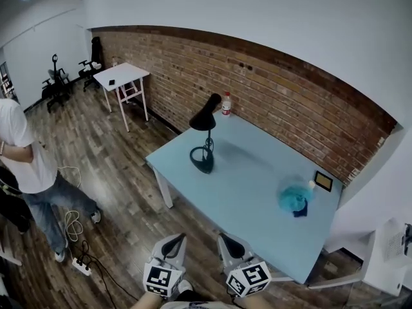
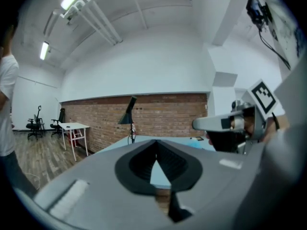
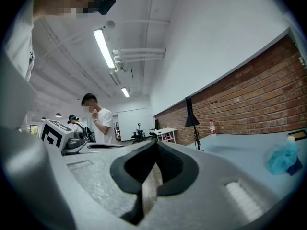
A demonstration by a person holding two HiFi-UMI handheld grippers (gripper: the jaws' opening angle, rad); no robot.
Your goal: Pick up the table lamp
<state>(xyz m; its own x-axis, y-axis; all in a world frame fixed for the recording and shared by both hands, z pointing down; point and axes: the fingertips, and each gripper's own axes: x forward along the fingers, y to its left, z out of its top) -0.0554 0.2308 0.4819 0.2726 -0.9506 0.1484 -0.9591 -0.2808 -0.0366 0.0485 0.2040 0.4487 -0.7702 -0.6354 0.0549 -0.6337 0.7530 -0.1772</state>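
A black table lamp (image 1: 205, 137) stands upright on the far left part of the light blue table (image 1: 251, 198), its cone shade tilted toward the brick wall. In the left gripper view the lamp (image 2: 128, 119) shows far off; in the right gripper view the lamp (image 3: 192, 121) is also distant. Both grippers hover side by side short of the table's near edge, well away from the lamp. My left gripper (image 1: 174, 243) is shut and empty, its jaws meeting at the tip (image 2: 156, 153). My right gripper (image 1: 230, 243) is shut and empty as well (image 3: 156, 153).
A plastic bottle (image 1: 226, 104) stands at the table's back edge near the wall. A turquoise cloth (image 1: 295, 198) and a small framed panel (image 1: 323, 181) lie at the table's right. A person (image 1: 26, 166) stands on the left by cables and a power strip (image 1: 80, 266). A white side table (image 1: 121, 77) is farther back.
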